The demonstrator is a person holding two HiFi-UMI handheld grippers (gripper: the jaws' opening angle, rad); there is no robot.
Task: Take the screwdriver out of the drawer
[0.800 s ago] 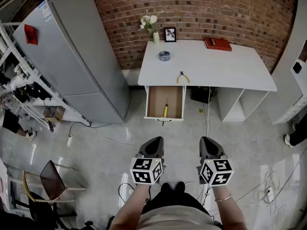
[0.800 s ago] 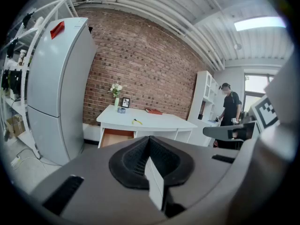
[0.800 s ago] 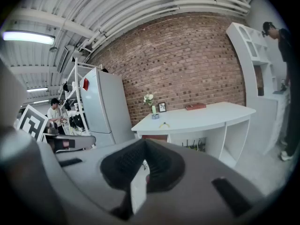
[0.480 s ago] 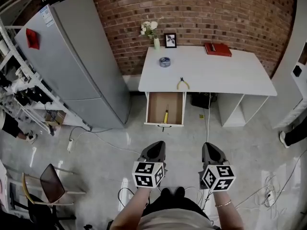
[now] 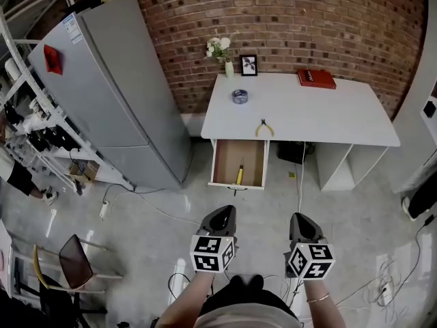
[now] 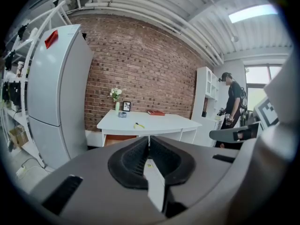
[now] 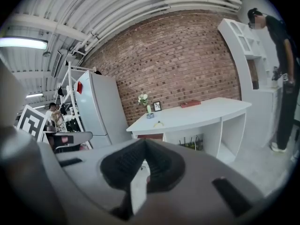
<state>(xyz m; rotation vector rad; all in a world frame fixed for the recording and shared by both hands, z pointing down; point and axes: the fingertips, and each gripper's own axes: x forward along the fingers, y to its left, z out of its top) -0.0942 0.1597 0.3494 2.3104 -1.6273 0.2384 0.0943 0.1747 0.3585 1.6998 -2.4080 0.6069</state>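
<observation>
The drawer (image 5: 239, 162) stands pulled out from under the left end of the white desk (image 5: 341, 115), its brown bottom open to the head view. The screwdriver (image 5: 240, 171) lies inside, yellow handle and dark shaft running along the drawer's length, a little right of the middle and nearer the front edge.

On the desktop, yellow-handled pliers (image 5: 264, 127) lie just above the drawer. A roll of tape (image 5: 240, 96) sits further back. At the wall edge a slim vase (image 5: 229, 68) holds white flowers beside a small picture frame (image 5: 249, 65), and a red book (image 5: 316, 78) lies toward the right. A grey fridge (image 5: 109, 94) stands left of the desk.

The left gripper (image 5: 222, 217) and right gripper (image 5: 302, 223) are held side by side over the floor, well apart from the drawer. Both point toward the desk. In each gripper view the jaws are pressed together with nothing between them.
</observation>
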